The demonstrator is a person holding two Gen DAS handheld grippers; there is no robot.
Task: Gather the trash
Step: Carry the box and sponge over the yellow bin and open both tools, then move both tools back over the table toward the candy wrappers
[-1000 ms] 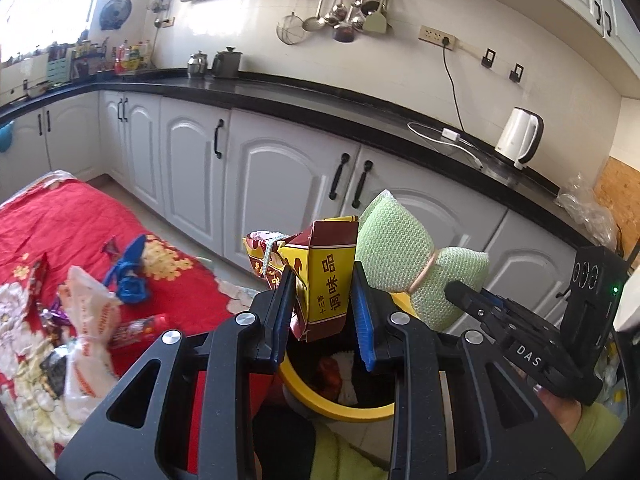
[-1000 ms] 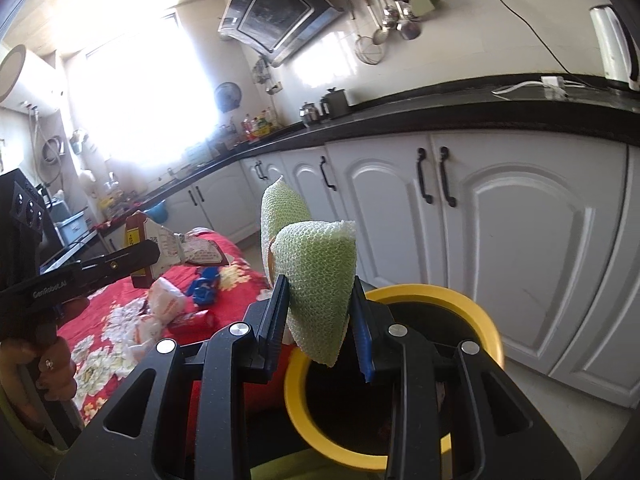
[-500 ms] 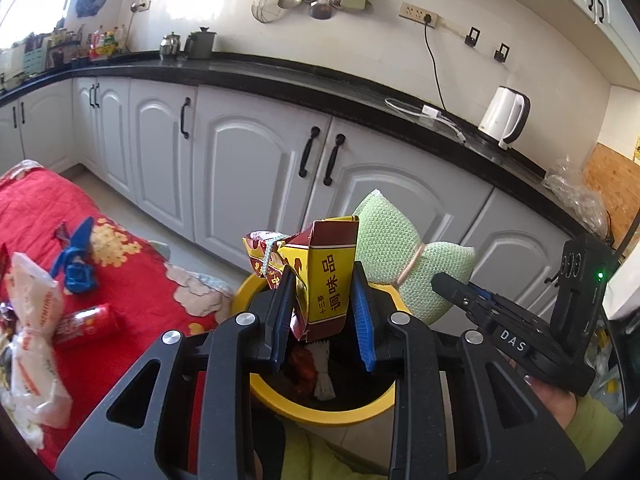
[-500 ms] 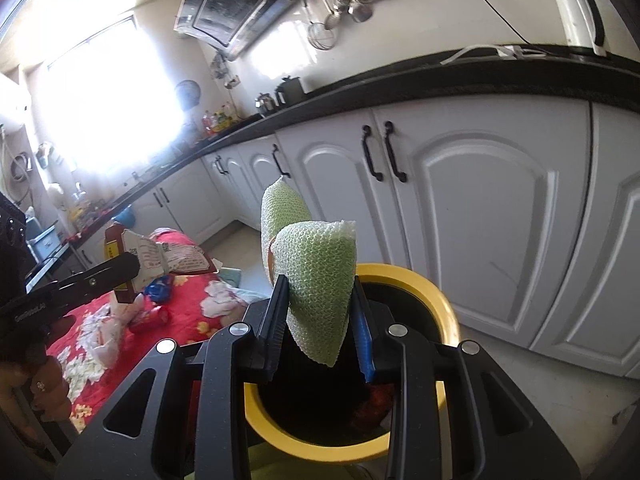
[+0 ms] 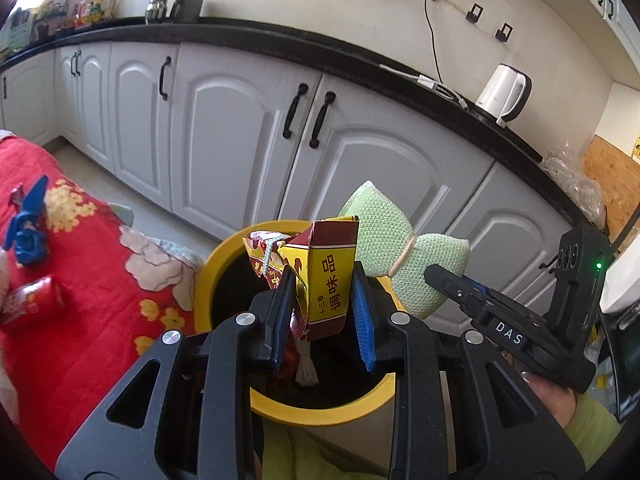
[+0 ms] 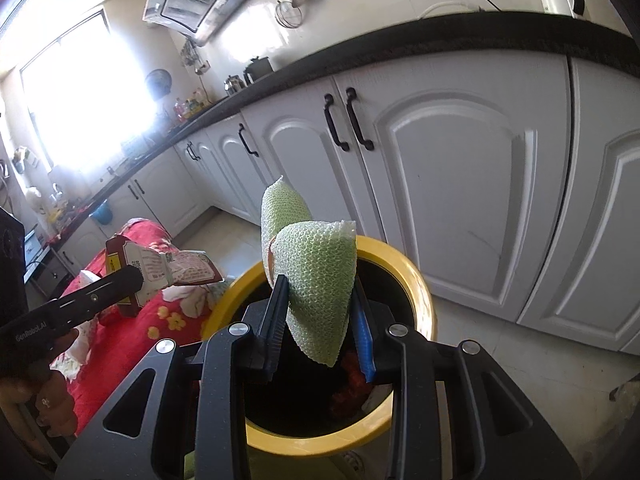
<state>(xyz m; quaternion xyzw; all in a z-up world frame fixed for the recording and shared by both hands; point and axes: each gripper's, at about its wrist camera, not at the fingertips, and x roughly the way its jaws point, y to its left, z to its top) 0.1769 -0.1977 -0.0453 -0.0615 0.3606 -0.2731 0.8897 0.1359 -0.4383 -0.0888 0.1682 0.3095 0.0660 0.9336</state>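
Observation:
My left gripper (image 5: 323, 316) is shut on a crumpled yellow and dark-red seasoning packet (image 5: 326, 280), held over the mouth of a yellow-rimmed bin (image 5: 320, 410). My right gripper (image 6: 320, 316) is shut on a green foam net sleeve (image 6: 316, 276) tied with a rubber band, also above the bin (image 6: 420, 280). In the left wrist view the sleeve (image 5: 400, 248) and the right gripper (image 5: 452, 284) show just right of the packet. The right wrist view has the left gripper (image 6: 132, 280) with the packet (image 6: 168, 268) at left. Red and white trash lies in the bin.
White cabinet doors (image 5: 224, 128) under a black counter (image 5: 320, 46) stand just behind the bin. A red flowered cloth (image 5: 80, 272) at left carries a blue wrapper (image 5: 26, 224) and a red packet (image 5: 34, 300). A white kettle (image 5: 504, 94) stands on the counter.
Both grippers have sunk toward the bin with their loads still gripped. The bin's mouth now fills more of both views, and the red cloth has slid off to the left.

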